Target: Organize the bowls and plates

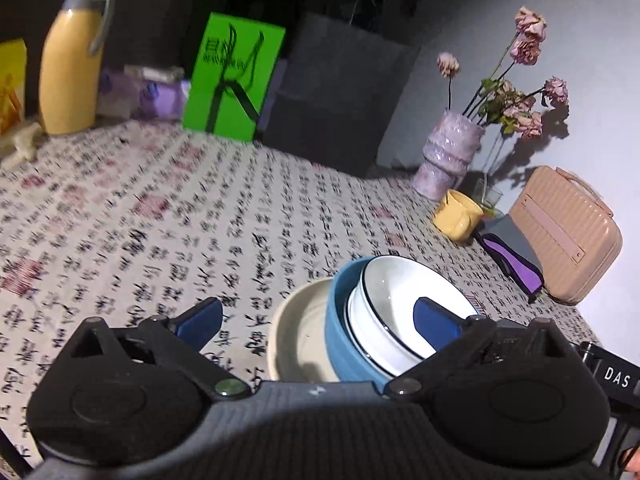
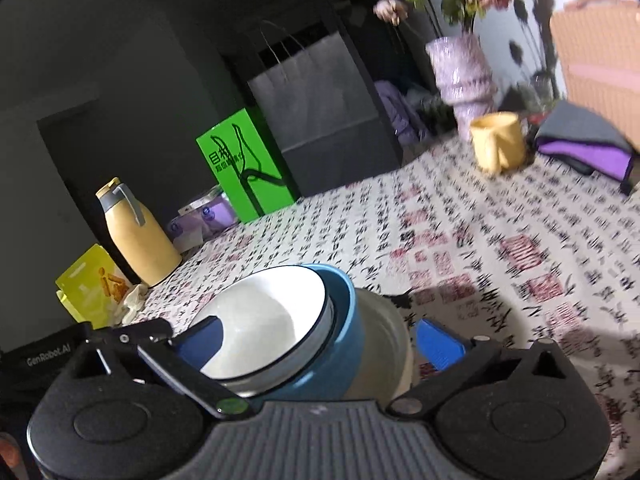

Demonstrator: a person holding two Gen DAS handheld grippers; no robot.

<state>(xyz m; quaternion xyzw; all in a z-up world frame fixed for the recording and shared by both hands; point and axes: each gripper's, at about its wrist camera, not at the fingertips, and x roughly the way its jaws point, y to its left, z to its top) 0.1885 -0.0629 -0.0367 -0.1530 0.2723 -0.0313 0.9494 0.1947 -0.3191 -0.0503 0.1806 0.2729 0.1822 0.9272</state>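
Note:
A nested stack stands on the calligraphy tablecloth: a white bowl with a dark rim [image 1: 404,300] inside a blue bowl [image 1: 344,344], which sits tilted in a cream bowl [image 1: 298,340]. My left gripper [image 1: 316,318] is open, its fingers spread on either side of the stack, the right finger over the white bowl. In the right wrist view the same white bowl [image 2: 264,324], blue bowl [image 2: 340,356] and cream bowl [image 2: 388,352] lie between the open fingers of my right gripper [image 2: 320,340]. Neither gripper clamps anything.
A yellow mug [image 1: 456,214], purple vase with dried flowers [image 1: 448,152], tan mini case [image 1: 568,236] and purple-grey pouch [image 1: 516,256] stand at the right. A yellow bottle [image 1: 72,68], green box [image 1: 234,76] and dark paper bag [image 1: 340,92] line the back.

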